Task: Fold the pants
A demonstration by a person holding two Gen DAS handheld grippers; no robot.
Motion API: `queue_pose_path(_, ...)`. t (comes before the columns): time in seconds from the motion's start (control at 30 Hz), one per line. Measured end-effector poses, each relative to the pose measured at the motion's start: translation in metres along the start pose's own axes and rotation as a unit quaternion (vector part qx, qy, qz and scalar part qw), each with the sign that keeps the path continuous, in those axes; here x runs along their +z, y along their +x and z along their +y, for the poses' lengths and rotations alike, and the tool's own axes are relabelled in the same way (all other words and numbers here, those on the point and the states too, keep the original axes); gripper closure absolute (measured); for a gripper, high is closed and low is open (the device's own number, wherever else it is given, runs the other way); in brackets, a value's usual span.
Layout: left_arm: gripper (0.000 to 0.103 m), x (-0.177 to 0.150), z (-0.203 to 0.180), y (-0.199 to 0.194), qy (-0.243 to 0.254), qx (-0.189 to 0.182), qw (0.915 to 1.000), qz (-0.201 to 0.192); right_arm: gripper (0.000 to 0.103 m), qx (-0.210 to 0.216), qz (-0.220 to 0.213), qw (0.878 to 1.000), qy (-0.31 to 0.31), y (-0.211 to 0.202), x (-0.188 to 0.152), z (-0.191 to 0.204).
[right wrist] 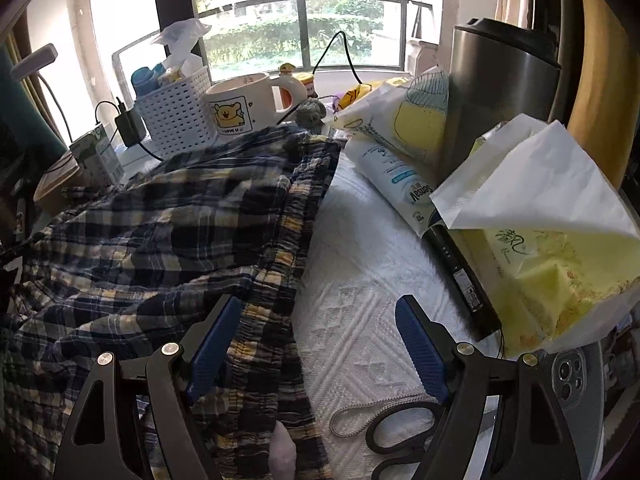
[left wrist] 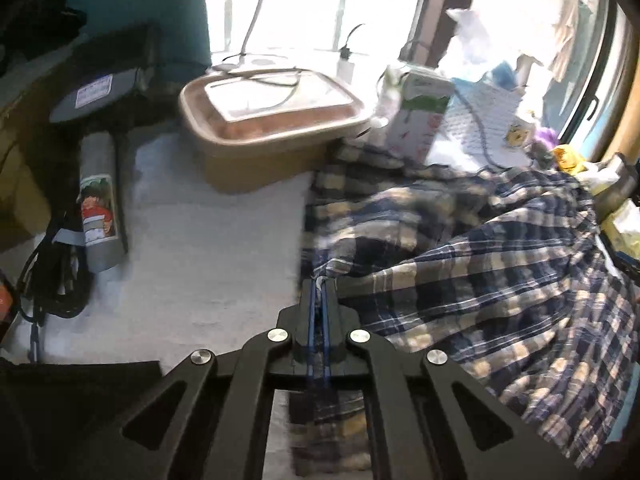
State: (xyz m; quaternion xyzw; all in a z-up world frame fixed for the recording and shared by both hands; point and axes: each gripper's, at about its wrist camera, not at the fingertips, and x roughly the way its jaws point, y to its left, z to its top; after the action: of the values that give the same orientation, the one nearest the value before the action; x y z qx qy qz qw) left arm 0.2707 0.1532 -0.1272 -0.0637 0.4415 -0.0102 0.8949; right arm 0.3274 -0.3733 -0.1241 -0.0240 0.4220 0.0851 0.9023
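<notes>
the mug [right wrist: 244,108] reads "love u"; the pack [right wrist: 400,184] perhaps "sensav".

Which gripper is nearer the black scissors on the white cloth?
Right. The right gripper hangs open directly over the scissors, whose handles lie just under its right-hand finger. The left gripper is shut on the plaid pants; no scissors appear in its view.

Brown lidded container [left wrist: 276,120] beside a milk carton [left wrist: 420,116]. White mug [right wrist: 244,106] next to a perforated white basket [right wrist: 176,114]. Black scissors [right wrist: 404,436] near a phone [right wrist: 572,376], below a yellow tissue pack [right wrist: 552,264].
</notes>
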Motion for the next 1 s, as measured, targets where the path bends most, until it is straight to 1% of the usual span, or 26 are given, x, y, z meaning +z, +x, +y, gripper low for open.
queue_pose_path(0.13,0.101,-0.003,0.002,0.016,0.005,0.012,0.9995,0.030,0.021,0.002,0.002,1.000,-0.003,0.002,0.001,0.003)
queue_pose_path(0.3,0.100,-0.003,0.004,0.006,0.002,0.010,0.9995,0.030,0.021,-0.008,0.012,1.000,-0.012,0.003,-0.006,0.006)
queue_pose_path(0.37,0.098,-0.005,0.008,-0.002,-0.004,0.012,0.9994,0.032,0.021,-0.011,0.010,1.000,-0.015,0.000,-0.010,0.006)
queue_pose_path(0.47,0.093,-0.014,0.009,-0.020,-0.004,0.014,0.9996,0.025,0.021,-0.014,0.004,1.000,-0.016,-0.009,-0.015,0.004)
queue_pose_path(0.5,0.087,-0.017,0.008,-0.025,-0.003,0.015,0.9996,0.023,0.021,-0.015,0.000,1.000,-0.015,-0.012,-0.017,0.004)
queue_pose_path(0.53,0.080,-0.023,0.006,-0.032,-0.001,0.014,0.9997,0.020,0.021,-0.015,-0.004,1.000,-0.014,-0.017,-0.019,0.003)
queue_pose_path(0.7,0.067,-0.051,-0.002,-0.062,-0.001,0.001,1.0000,0.010,0.021,-0.016,-0.019,1.000,-0.015,-0.037,-0.030,0.006)
queue_pose_path(0.83,0.066,-0.079,-0.014,-0.085,0.000,-0.016,0.9999,-0.003,0.021,-0.014,-0.026,0.999,-0.020,-0.050,-0.039,0.012)
queue_pose_path(0.9,0.066,-0.097,-0.019,-0.095,-0.006,-0.022,0.9997,0.000,0.021,-0.014,-0.029,0.999,-0.024,-0.056,-0.044,0.016)
queue_pose_path(1.0,0.066,-0.123,-0.026,-0.108,-0.005,-0.018,0.9998,0.007,0.021,-0.015,-0.040,0.999,-0.030,-0.072,-0.052,0.022)
